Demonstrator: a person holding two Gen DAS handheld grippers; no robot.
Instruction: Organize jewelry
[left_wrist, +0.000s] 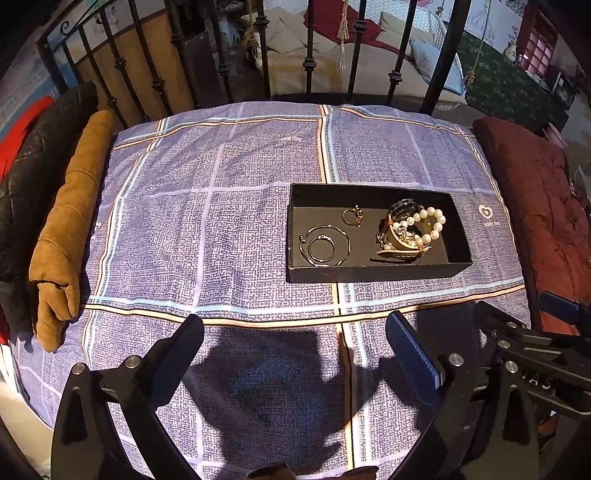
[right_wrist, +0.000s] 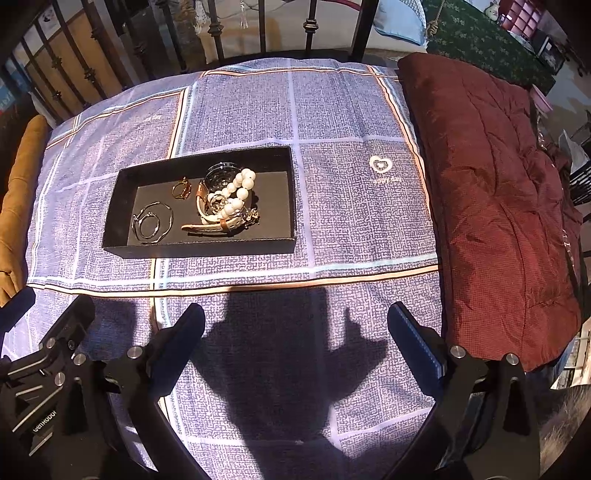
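Observation:
A black rectangular tray sits on the purple checked cloth. Inside lie thin silver hoop bangles, a gold ring, a white pearl bracelet and a watch with a tan strap, piled together. My left gripper is open and empty, held near the cloth's front, short of the tray. My right gripper is open and empty, also short of the tray, to its right.
A tan cushion lies along the left edge and a dark red quilted cushion along the right. A black iron railing stands behind the cloth. The other gripper's body shows at the right of the left wrist view.

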